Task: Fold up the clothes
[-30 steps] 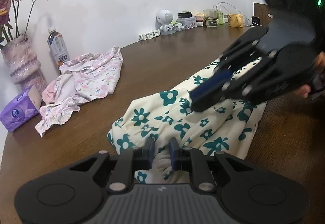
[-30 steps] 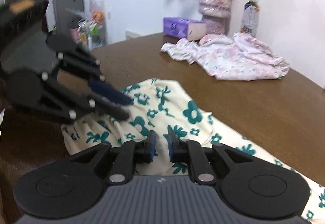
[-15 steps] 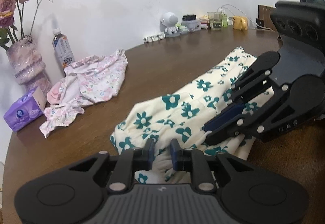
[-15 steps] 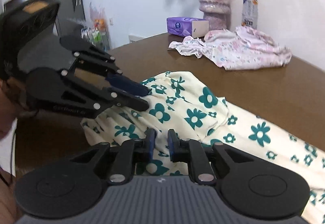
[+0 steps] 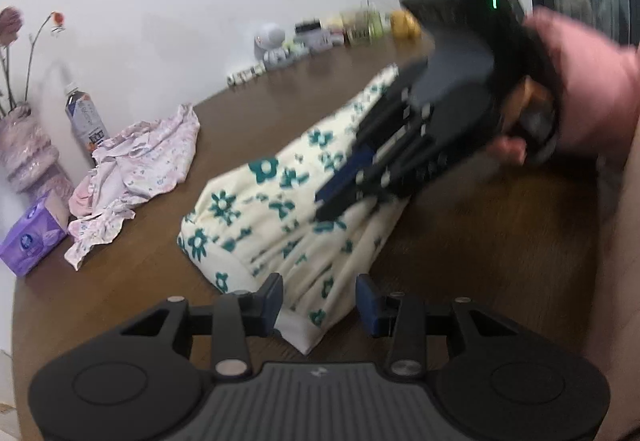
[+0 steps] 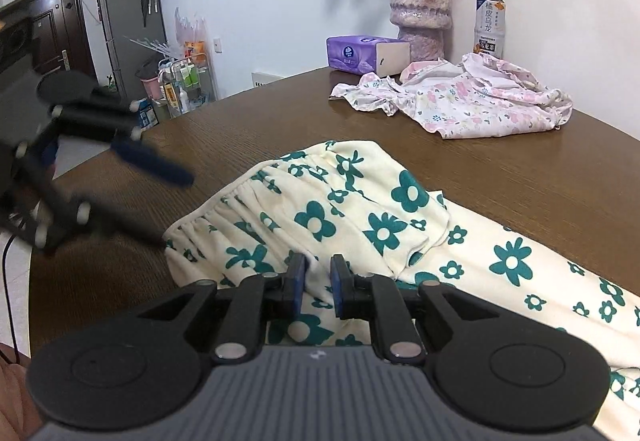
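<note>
Cream floral garment [image 6: 360, 209] lies doubled over ahead of both jaws; left gripper [image 5: 318, 299] spread, right gripper [image 6: 316, 283] pinching its cloth; pink garment [image 6: 472, 101] beyond lies crumpled on the desk [image 6: 248, 129], unfolded.

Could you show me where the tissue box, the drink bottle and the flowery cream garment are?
purple tissue box [image 6: 362, 55]: right wrist view, on its purple front face.
drink bottle [image 6: 489, 26]: right wrist view, on its label.
cream garment with teal flowers [image 6: 360, 201]: right wrist view, on its folded upper layer.
</note>
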A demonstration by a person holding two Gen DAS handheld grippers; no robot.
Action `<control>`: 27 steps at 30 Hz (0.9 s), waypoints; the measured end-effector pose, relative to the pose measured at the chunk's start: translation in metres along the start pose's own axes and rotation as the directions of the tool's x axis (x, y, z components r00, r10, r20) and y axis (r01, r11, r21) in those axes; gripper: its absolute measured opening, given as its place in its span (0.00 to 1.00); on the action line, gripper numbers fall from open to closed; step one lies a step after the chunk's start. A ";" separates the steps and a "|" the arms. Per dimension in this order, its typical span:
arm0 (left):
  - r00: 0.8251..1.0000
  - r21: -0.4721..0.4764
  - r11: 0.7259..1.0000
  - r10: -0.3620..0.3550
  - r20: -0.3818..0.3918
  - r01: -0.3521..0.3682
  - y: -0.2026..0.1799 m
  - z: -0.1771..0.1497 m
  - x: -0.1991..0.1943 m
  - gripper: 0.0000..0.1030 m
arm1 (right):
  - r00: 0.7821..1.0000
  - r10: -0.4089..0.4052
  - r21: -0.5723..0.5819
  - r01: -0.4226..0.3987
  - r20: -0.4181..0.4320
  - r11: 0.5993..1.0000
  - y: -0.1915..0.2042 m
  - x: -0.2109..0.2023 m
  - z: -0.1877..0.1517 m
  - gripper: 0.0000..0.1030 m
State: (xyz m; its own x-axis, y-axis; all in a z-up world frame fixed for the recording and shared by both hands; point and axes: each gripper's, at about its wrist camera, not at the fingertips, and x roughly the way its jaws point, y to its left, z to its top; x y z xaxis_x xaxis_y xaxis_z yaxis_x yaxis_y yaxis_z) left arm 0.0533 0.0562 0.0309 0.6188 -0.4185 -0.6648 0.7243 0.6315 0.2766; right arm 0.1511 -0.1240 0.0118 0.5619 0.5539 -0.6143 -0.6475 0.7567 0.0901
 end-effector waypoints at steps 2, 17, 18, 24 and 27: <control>0.999 0.032 0.998 0.048 -0.017 -0.047 -0.005 0.000 0.009 0.34 | 1.000 -0.006 -0.007 0.006 -0.002 1.000 0.001 0.000 0.001 0.12; 0.999 -0.027 0.998 0.052 -0.006 -0.052 0.001 0.013 0.012 0.15 | 1.000 -0.021 -0.299 0.026 0.020 0.954 0.038 -0.031 0.004 0.51; 0.999 -0.036 0.998 0.051 0.000 -0.051 0.002 0.014 0.010 0.15 | 1.000 -0.021 -0.301 0.023 0.010 0.953 0.036 -0.028 0.005 0.48; 0.999 -0.044 0.998 0.051 0.016 -0.050 0.006 0.020 0.006 0.15 | 0.999 0.002 -0.334 -0.017 -0.044 0.943 0.035 -0.022 0.003 0.33; 1.000 -0.042 0.999 0.027 -0.006 -0.027 0.005 0.016 0.015 0.15 | 0.998 0.003 -0.337 -0.022 -0.056 0.941 0.033 -0.023 0.002 0.19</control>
State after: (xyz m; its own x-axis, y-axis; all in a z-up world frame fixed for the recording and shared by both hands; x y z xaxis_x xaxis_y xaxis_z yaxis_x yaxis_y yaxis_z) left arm 0.0710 0.0424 0.0332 0.6363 -0.3974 -0.6613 0.6937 0.6697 0.2651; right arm 0.1177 -0.1112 0.0308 0.5298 0.5361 -0.6572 -0.7954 0.5831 -0.1656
